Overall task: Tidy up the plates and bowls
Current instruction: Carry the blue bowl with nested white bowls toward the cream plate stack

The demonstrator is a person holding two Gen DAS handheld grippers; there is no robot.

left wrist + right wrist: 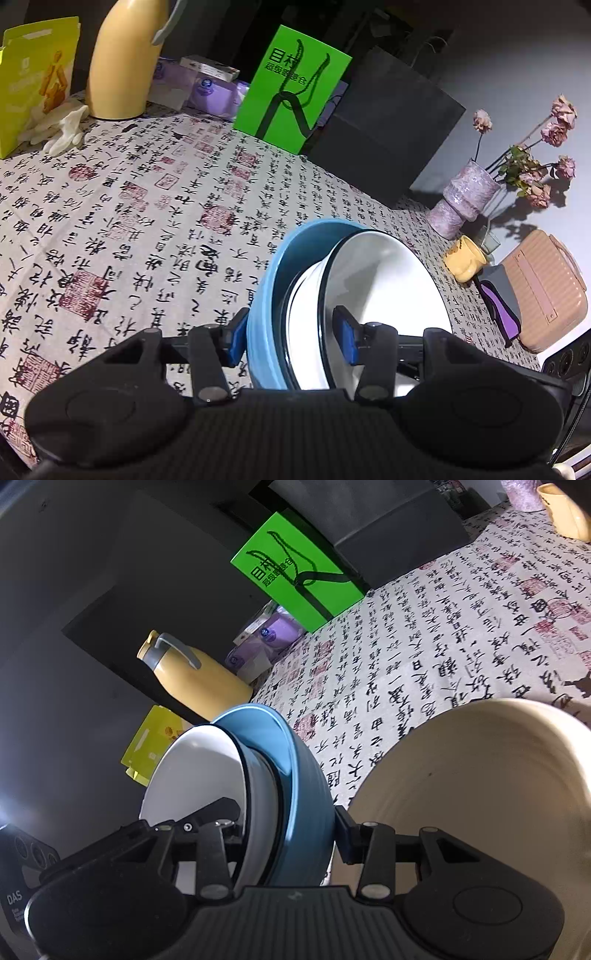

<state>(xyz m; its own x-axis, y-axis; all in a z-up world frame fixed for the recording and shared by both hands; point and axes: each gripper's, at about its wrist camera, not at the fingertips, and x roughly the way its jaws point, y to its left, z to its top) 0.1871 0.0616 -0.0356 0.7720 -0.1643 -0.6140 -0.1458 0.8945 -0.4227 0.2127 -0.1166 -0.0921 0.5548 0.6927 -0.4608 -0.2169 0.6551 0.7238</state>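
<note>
Both grippers clamp the same nested stack: left gripper and right gripper each pinch the blue bowl holding 2 white dishes (black-rimmed), lifted above the tablecloth; cream bowl at 3 o'clock.

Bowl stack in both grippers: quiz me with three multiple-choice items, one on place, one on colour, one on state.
1. Where is the cream bowl?
A. On the tablecloth beside the stack
B. Inside the blue bowl
C. On the black box

2. What colour is the outermost stacked bowl?
A. Green
B. Blue
C. Pink

3. How is the stack held?
A. By the left gripper alone
B. By both grippers, the right gripper too
C. By neither

Answers:
1 A, it sits right of the stack in the right wrist view.
2 B, blue encloses the white bowls.
3 B, each gripper's fingers straddle the rims.
</note>
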